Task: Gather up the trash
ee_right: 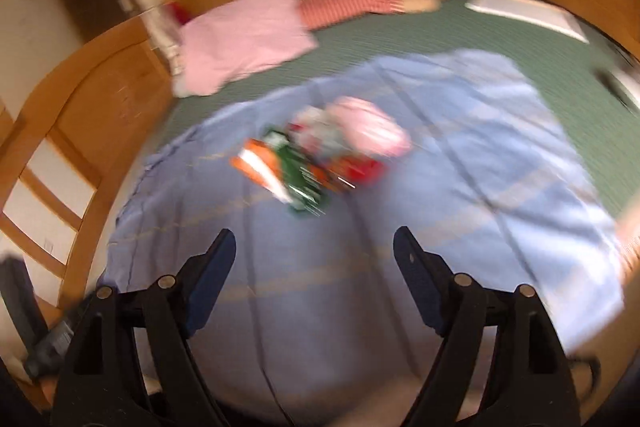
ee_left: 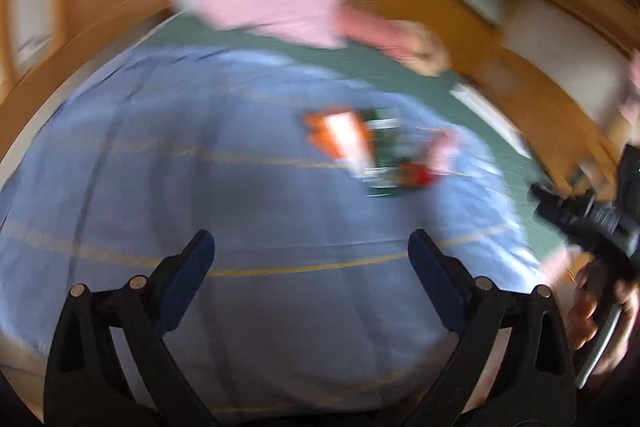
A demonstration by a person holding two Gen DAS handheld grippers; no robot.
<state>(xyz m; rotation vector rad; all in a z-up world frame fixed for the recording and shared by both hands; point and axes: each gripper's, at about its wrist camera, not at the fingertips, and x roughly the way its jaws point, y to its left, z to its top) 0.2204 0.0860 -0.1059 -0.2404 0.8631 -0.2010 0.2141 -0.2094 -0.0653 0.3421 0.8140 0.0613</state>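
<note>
A heap of wrappers (ee_left: 372, 151) in orange, white, green and red lies on a light blue checked blanket (ee_left: 200, 167). Both views are blurred. My left gripper (ee_left: 310, 247) stands open over the blanket, short of the heap, with nothing between its blue pads. In the right wrist view the same wrappers (ee_right: 304, 167) lie beside a pink crumpled piece (ee_right: 372, 131). My right gripper (ee_right: 314, 245) is open too, just short of the heap, and empty. The right gripper's black body (ee_left: 592, 219) and a person's hand (ee_left: 592, 311) show at the right edge of the left wrist view.
The blanket covers part of a green bed sheet (ee_right: 440, 35). A pink pillow (ee_right: 244, 39), a striped red roll (ee_right: 348, 3) and a white flat item (ee_right: 524, 11) lie on the bed. Wooden walls and cupboard fronts (ee_right: 92, 99) surround it.
</note>
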